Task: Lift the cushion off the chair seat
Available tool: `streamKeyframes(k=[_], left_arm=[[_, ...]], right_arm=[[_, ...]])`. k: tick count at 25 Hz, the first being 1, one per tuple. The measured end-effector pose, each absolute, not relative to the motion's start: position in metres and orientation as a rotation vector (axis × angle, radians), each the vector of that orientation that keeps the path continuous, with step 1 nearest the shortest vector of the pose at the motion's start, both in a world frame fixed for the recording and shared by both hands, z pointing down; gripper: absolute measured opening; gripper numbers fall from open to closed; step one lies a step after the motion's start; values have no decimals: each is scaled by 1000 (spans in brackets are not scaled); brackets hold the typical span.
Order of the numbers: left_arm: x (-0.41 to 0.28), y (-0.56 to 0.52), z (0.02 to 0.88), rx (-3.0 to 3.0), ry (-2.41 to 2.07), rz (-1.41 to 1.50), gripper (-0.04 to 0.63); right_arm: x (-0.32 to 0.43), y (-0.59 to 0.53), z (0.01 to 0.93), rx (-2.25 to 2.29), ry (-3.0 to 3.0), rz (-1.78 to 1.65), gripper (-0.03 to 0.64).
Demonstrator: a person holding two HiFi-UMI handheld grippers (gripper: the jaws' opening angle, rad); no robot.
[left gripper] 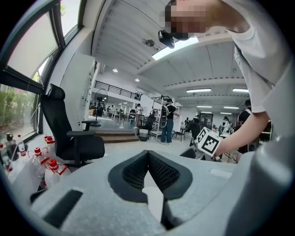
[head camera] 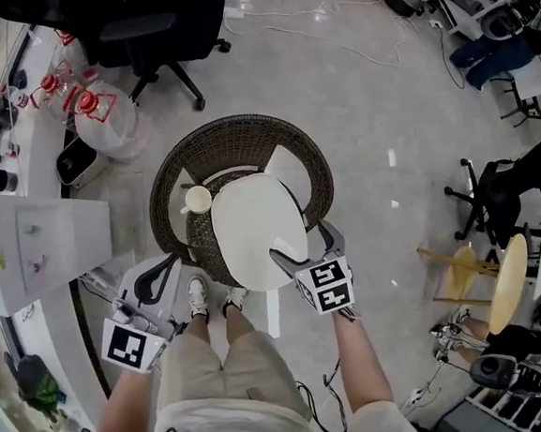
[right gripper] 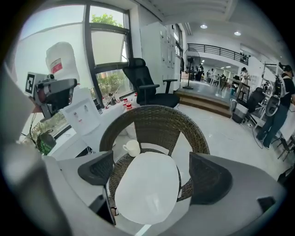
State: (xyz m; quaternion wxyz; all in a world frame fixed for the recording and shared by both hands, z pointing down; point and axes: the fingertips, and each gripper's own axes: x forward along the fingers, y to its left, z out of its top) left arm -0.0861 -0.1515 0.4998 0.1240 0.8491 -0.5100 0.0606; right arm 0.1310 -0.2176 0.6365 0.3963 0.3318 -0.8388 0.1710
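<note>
While the cushion [head camera: 255,230] lies on the seat of the wicker chair [head camera: 245,133], the right tool [head camera: 298,243] hovers wide-open at its near edge; left tool [head camera: 168,263] closed, empty, aside. Approach step, likely. Next: straddle edge, pinch.

On the seat of the wicker chair [head camera: 245,128]: cushion [head camera: 255,228], with a mug [head camera: 198,199] just beside its left edge. Far left of that chair, an office chair [head camera: 165,22], with water bottles [head camera: 97,106] on the floor nearer and further left. Right, well apart, a stool [head camera: 510,278].
</note>
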Motion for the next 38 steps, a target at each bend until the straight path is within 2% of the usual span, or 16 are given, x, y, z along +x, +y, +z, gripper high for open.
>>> streamKeyframes(k=[14, 18, 38], left_arm=[[-82, -172, 599, 2356, -1501, 268, 15], [-80, -176, 620, 2344, -1502, 297, 15], [-96, -140, 664, 2173, -1563, 331, 15]], right_arm=[[127, -277, 843, 667, -1995, 477, 502], [135, -298, 889, 695, -1960, 584, 502], [149, -322, 1003, 664, -1719, 652, 502]])
